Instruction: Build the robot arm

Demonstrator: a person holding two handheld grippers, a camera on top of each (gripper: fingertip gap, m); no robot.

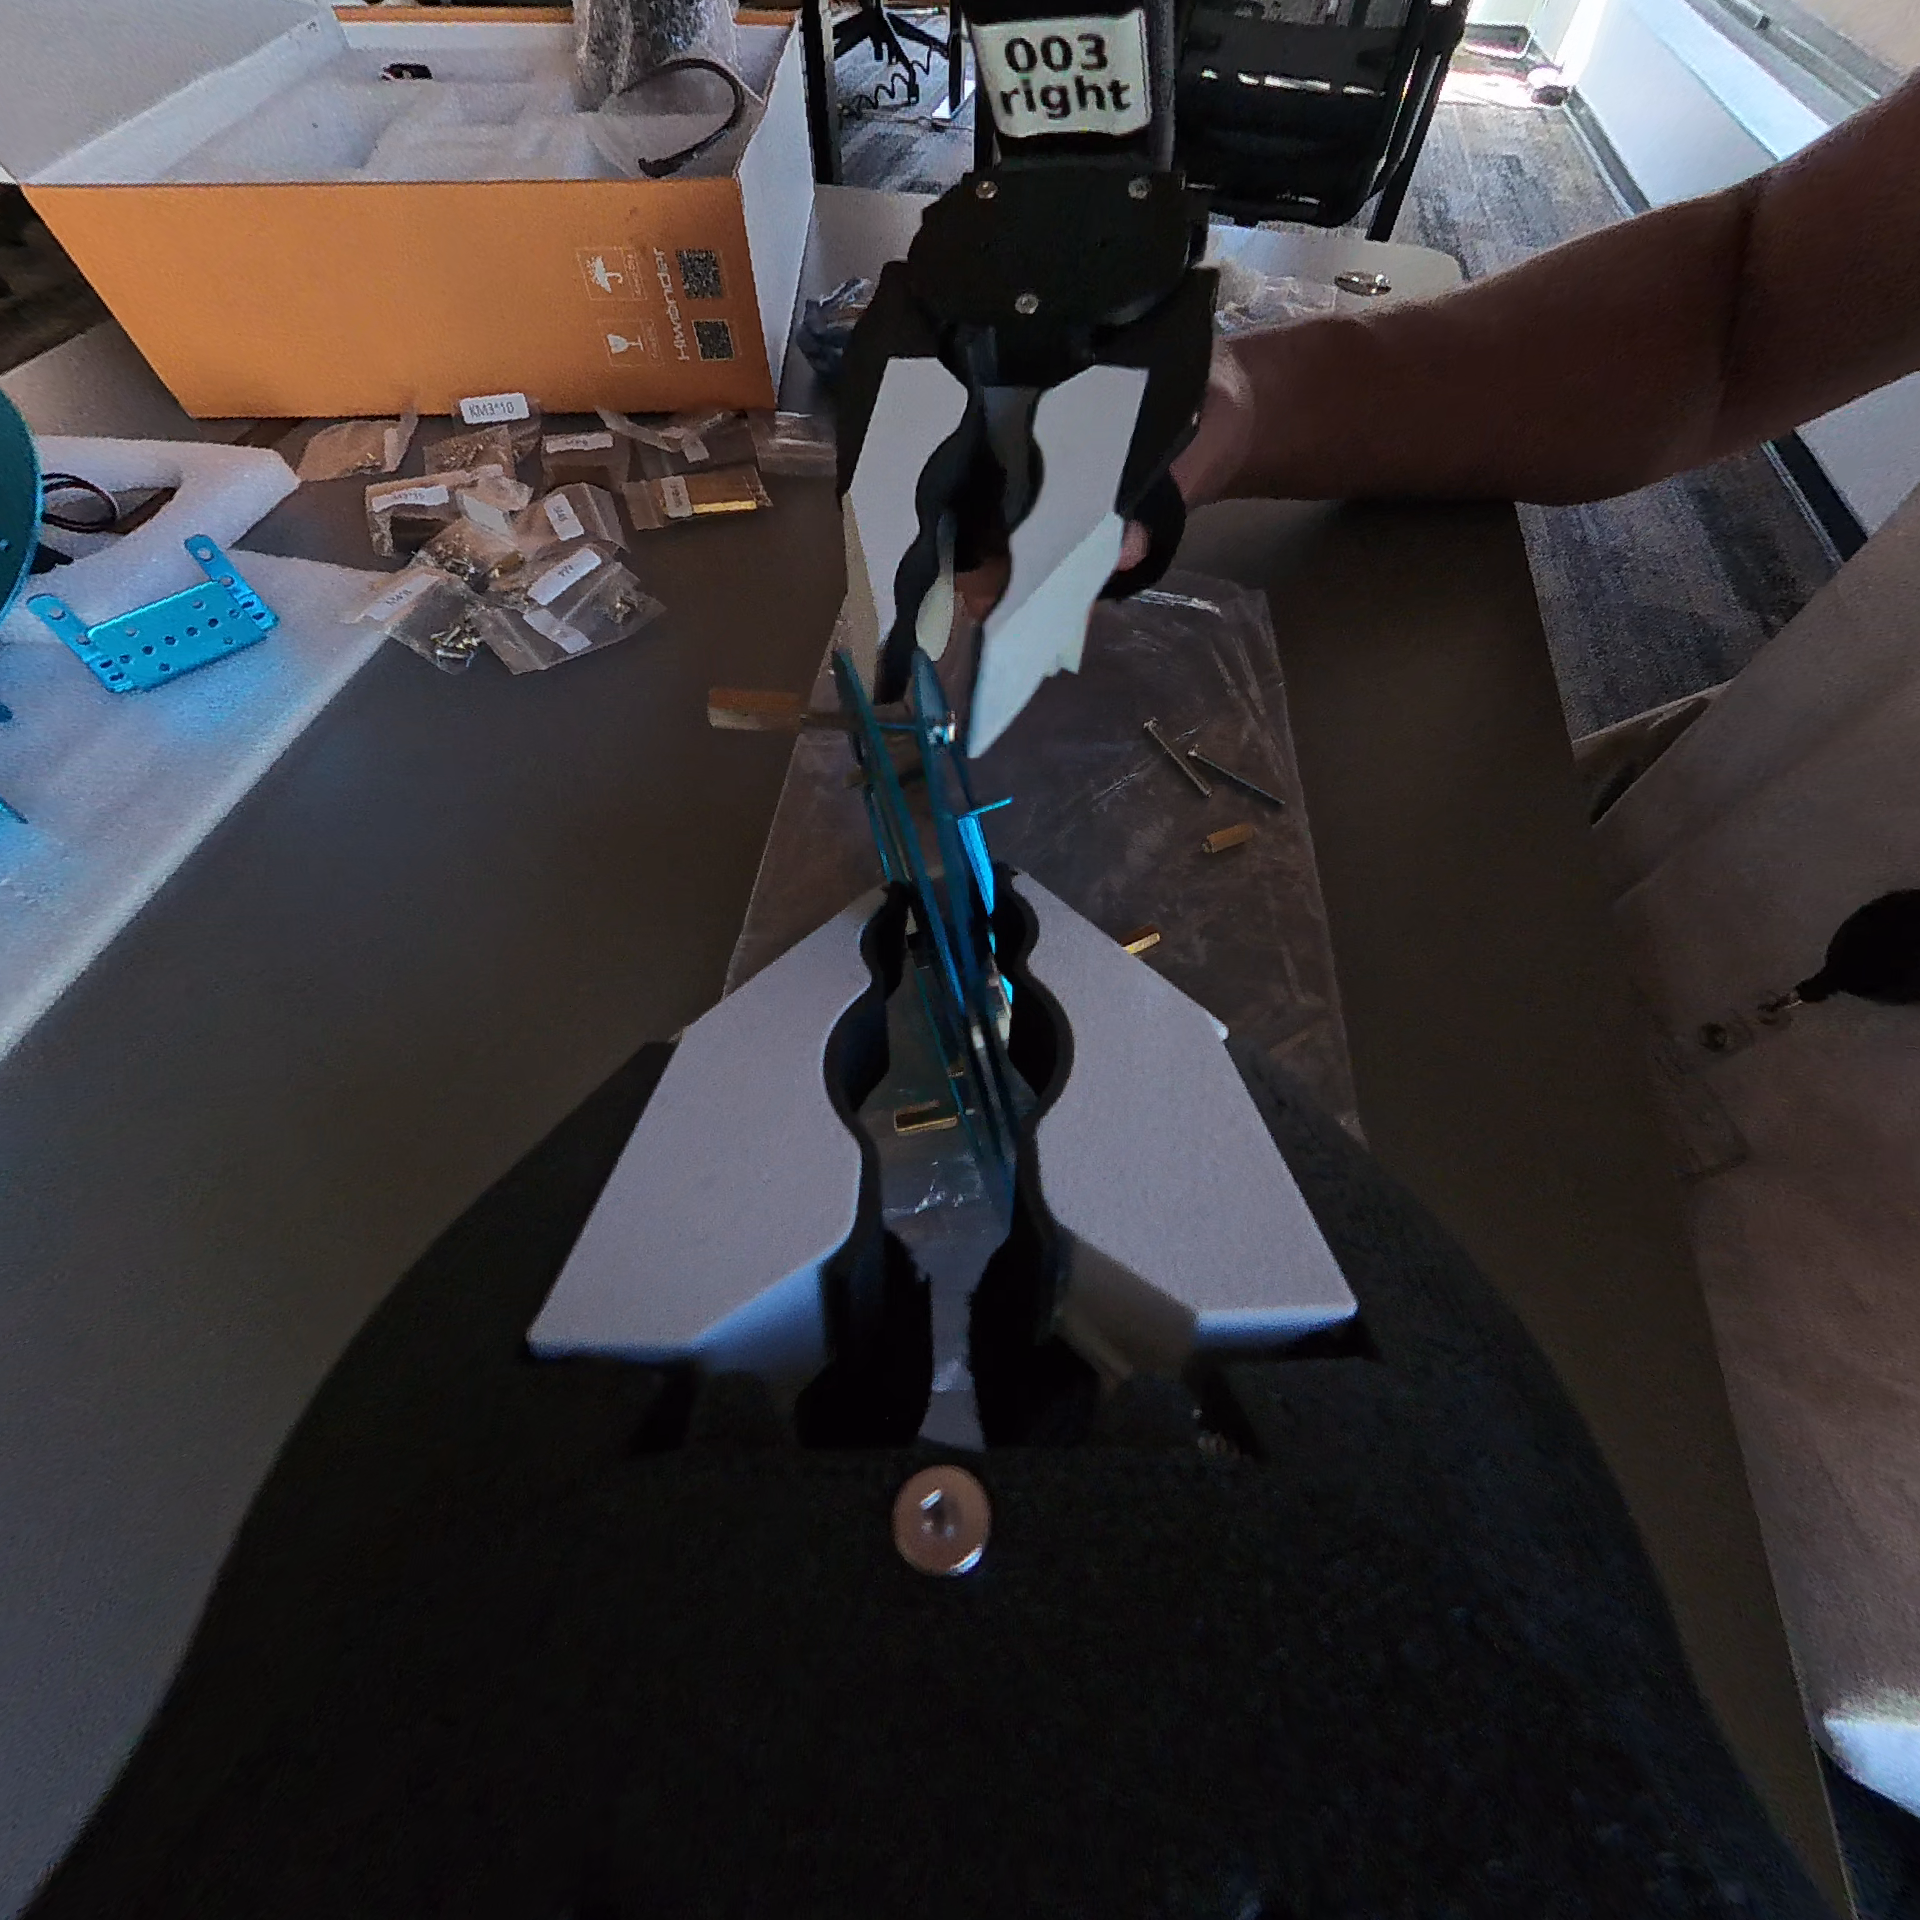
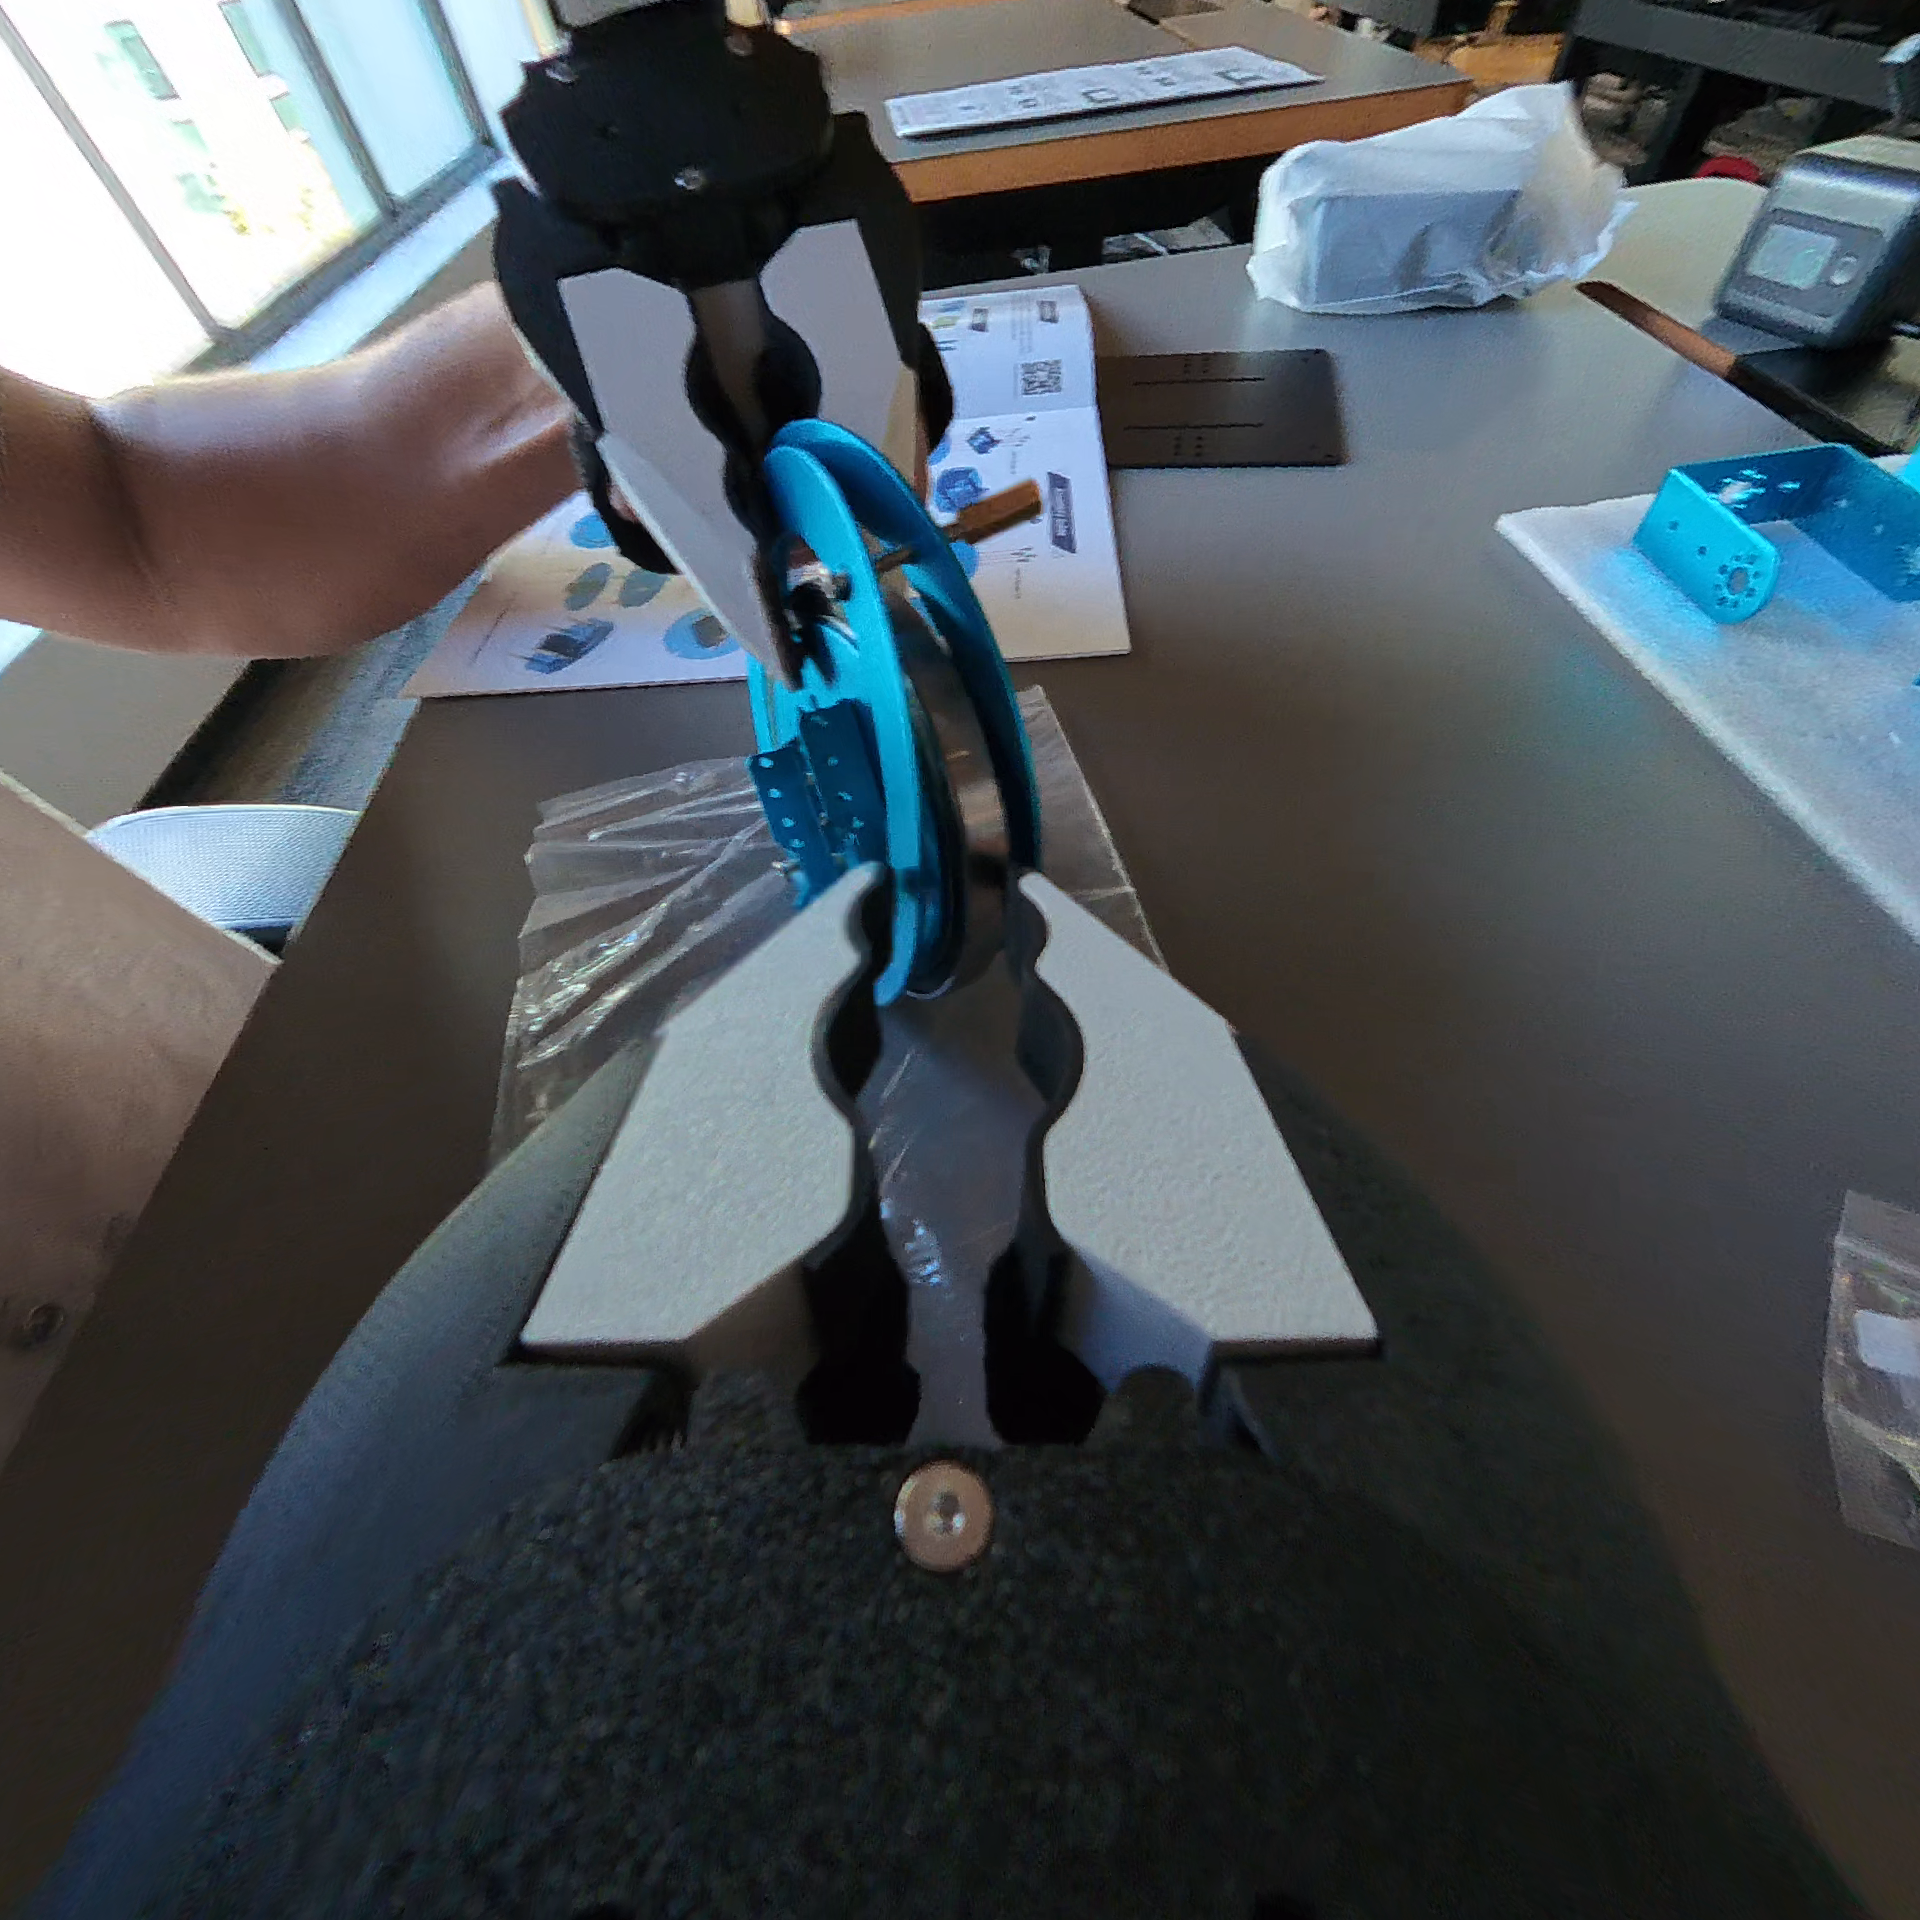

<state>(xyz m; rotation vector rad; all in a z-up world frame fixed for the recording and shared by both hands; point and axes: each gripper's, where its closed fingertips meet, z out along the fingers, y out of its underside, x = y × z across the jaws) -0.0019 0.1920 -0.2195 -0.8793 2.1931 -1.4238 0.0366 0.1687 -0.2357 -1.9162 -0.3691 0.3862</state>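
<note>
Gripping from opposite ends, both tools were found closed on one item. The left gripper (image 1: pixel 951 914) had its grey fingers drawn in on the near rim of a blue anodised metal wheel assembly (image 1: pixel 935 790), two thin discs joined by brass spacers, seen edge-on. The right gripper (image 2: pixel 940 904) was likewise clamped on the opposite rim; from its side a small perforated blue bracket showed on one disc face.

The assembly stood on edge between the two tools, over a crumpled clear plastic sheet (image 1: pixel 1143 831) on the dark grey table (image 1: pixel 416 987); contact with the sheet could not be confirmed. Loose brass standoffs (image 1: pixel 1140 940) and two long screws (image 1: pixel 1236 777) lay on that sheet. Farther off were small bags of fasteners (image 1: pixel 520 561), then an open orange cardboard box (image 1: pixel 416 301).
</note>
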